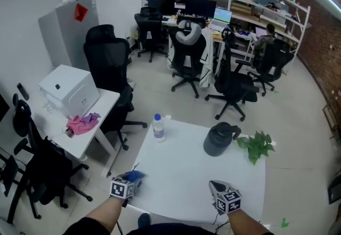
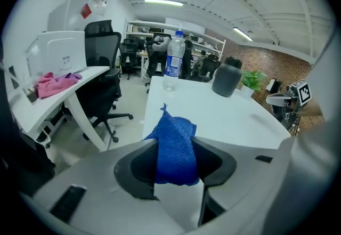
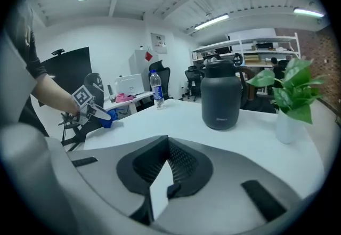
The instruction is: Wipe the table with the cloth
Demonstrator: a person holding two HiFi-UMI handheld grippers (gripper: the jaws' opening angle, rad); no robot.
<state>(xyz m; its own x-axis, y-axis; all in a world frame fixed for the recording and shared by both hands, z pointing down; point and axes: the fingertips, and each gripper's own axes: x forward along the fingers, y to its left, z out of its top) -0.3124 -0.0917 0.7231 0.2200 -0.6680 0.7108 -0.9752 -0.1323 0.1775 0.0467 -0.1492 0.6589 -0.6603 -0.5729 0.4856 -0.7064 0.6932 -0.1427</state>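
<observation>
in the head view, your left gripper is at the near left corner of the white worktop, with the blue cloth bunched at its tip. your right gripper is over the near edge, well apart from it. a bottle, a dark jug and a plant stand on the far side. in the left gripper view, the jaws clamp the cloth, and a fold sticks out ahead by the worktop's edge. in the right gripper view, the jaws are closed together with nothing between them, and the cloth shows far left in the other gripper.
</observation>
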